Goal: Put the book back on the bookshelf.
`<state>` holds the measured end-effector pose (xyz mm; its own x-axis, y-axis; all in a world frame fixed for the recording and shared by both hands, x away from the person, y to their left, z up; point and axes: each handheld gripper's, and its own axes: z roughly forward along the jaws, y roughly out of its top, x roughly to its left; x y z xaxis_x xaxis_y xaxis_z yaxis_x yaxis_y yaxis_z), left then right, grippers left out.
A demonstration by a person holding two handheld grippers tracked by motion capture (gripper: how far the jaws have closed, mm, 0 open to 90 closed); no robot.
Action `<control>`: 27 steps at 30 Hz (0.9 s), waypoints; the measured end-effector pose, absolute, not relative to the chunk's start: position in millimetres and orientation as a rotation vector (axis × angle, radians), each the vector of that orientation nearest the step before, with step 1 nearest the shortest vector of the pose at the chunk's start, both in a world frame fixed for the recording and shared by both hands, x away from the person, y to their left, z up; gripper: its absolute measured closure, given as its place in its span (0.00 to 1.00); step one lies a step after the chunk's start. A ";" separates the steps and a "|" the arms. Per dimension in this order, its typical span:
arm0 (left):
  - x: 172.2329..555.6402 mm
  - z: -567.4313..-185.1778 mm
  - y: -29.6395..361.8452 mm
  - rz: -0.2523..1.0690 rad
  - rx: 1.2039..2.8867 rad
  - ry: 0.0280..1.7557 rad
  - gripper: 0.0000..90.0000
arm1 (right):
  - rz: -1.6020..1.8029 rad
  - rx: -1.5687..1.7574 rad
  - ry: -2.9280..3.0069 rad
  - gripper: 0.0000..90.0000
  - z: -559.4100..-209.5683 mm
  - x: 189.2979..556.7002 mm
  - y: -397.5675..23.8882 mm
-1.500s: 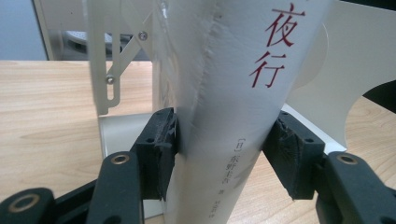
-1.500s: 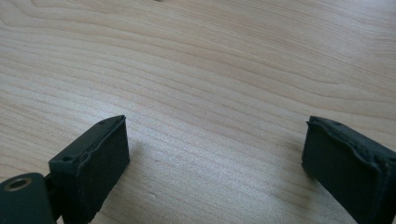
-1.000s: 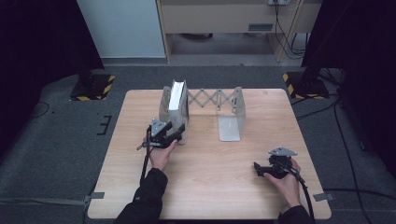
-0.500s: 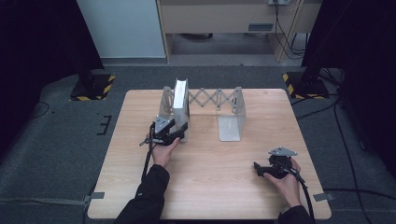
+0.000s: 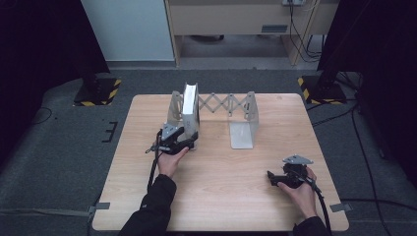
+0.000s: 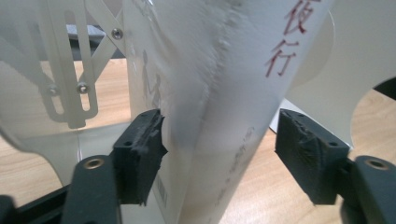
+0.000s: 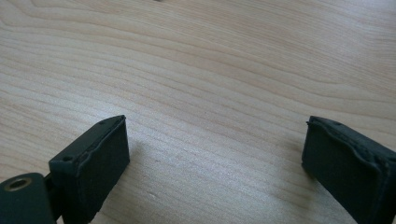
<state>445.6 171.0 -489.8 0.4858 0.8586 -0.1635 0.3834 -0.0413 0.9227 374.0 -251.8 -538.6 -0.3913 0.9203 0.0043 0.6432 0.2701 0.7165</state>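
A white book [image 5: 191,110] is standing upright in an expanding metal bookend rack [image 5: 244,120] toward the far side of the wooden desk [image 5: 221,196]. The left claw [image 6: 219,154] is straddling the book's lower end, jaws just opening, pads released from it. The right claw [image 7: 212,163] is resting wide open on bare desk, well apart from the rack.

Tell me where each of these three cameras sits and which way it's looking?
High view: above the person's side, facing forward and down on the table; both forearms, left gripper and right gripper show.
Left gripper view: rides that gripper, facing a white book between its just-opening jaws.
Right gripper view: rides that gripper, facing bare wood.
Shared: the book and expanding rack also show from above.
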 end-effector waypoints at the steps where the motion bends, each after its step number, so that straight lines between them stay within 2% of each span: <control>1: 444.4 -489.0 171.7 0.533 1.645 1.085 0.33 | 0.903 1.413 2.132 0.09 -538.6 374.0 -251.8; 9: 429.3 -484.0 178.0 0.509 1.674 1.093 0.31 | 0.903 1.413 2.132 0.09 -538.6 374.0 -251.8; 27: 382.5 -507.5 215.2 0.429 1.836 1.190 0.28 | 0.904 1.415 2.132 0.08 -538.5 374.0 -251.7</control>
<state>382.5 215.2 -507.5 0.4809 0.8608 -0.1668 0.5567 -0.1528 0.8165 374.0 -251.7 -538.5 -0.3909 0.9204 0.0058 0.6442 0.2691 0.7159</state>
